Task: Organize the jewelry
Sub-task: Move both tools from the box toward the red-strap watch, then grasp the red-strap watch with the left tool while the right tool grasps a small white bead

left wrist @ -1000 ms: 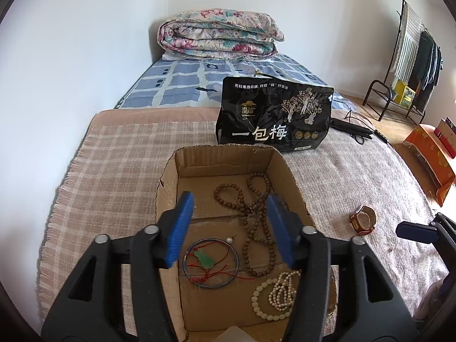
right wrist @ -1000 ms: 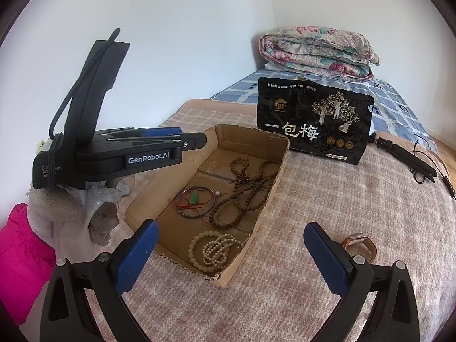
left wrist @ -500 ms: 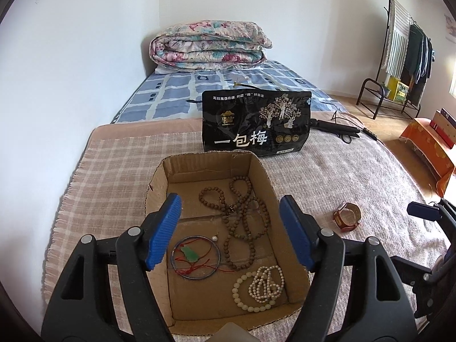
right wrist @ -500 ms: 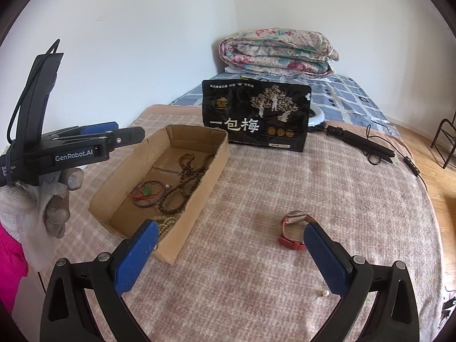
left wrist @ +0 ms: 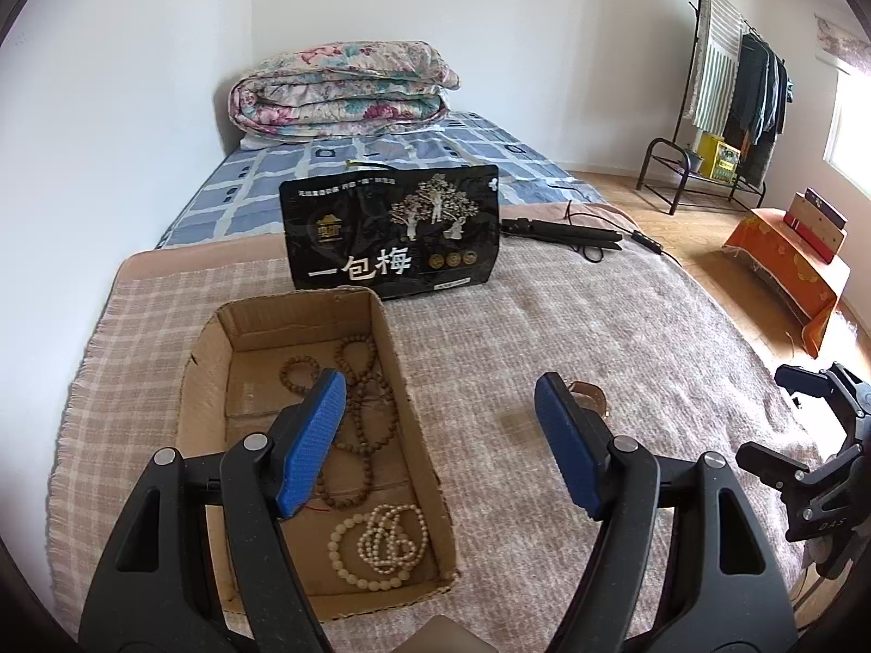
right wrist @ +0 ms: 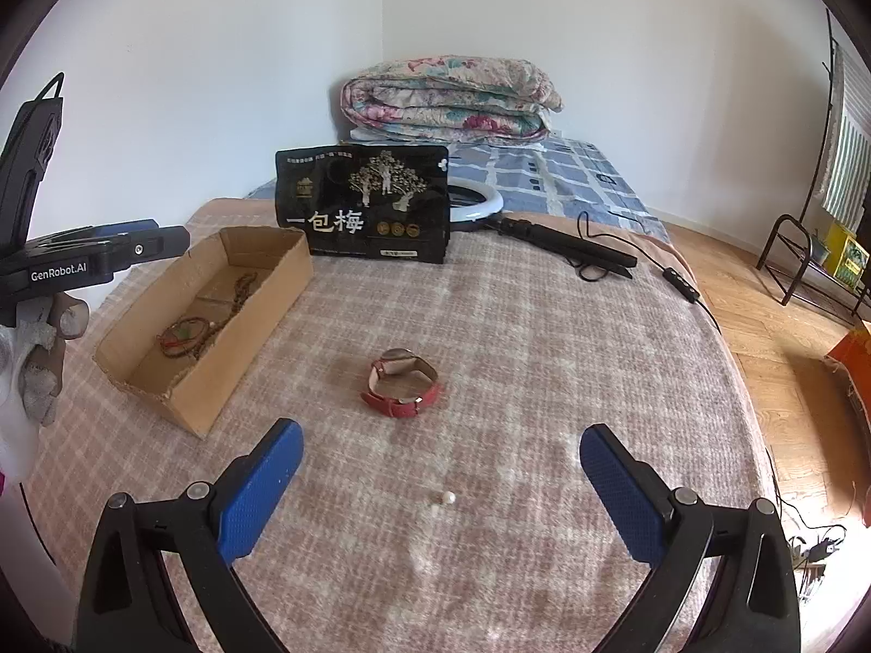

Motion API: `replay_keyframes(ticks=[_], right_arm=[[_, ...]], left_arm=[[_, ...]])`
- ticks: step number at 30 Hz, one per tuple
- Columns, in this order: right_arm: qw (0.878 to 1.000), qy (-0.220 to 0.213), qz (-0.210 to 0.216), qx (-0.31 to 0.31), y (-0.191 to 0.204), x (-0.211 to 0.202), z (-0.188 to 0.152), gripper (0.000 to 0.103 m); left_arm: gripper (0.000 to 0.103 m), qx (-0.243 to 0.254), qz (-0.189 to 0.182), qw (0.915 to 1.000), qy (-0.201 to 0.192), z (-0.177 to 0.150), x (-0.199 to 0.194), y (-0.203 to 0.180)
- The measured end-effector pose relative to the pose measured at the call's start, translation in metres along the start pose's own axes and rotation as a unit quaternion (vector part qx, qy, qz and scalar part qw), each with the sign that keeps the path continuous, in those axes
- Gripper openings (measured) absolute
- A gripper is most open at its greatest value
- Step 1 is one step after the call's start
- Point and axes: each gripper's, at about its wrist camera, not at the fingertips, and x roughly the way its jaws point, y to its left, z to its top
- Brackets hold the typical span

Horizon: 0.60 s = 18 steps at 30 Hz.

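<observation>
Two pieces are left outside the cardboard box (right wrist: 218, 337): the red-strapped watch (right wrist: 402, 385) lying on the checked blanket (right wrist: 544, 353), just beside the box's long wall, and a small pearl (right wrist: 447, 498) nearer the right gripper (right wrist: 441, 487). Inside the box (left wrist: 413, 435) the job looks mostly done, with the brown bead strands (left wrist: 362, 397) laid along the middle, the pale bead bracelets (left wrist: 381, 538) at the near end and the red-corded bangle (right wrist: 182, 334) against the far wall. So it's watch and pearl to go, by my reading. Both grippers carry nothing: the right one's blue pads stand wide apart with the pearl on the blanket between and ahead of them, and the left gripper (left wrist: 438, 443) is spread too, its jaws having just been opening, nothing between them. Compared with a second ago, the left gripper has drifted off the box towards the watch (left wrist: 588, 394), and the right view has swung away from the box, so the watch now sits dead centre ahead of it.
</observation>
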Motion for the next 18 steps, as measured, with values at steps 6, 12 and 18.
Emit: replay_keyframes(ticks=[6,12,18], right_arm=[[1.000,0.008,0.006,-0.005,-0.028,-0.002,-0.018,0.103],[0.999,0.018,0.029,-0.007,-0.040,0.005,-0.034,0.094],[0.996,0.043,0.075,0.009,-0.046,0.022,-0.046,0.072]], left_arm=[[0.074,0.007,-0.022,0.9997,0.011,0.000,0.011,-0.030],[0.074,0.007,-0.042,0.9988,0.026,-0.005,0.028,-0.061],[0.074,0.003,-0.058,0.9971,0.048,-0.014,0.049,-0.084]])
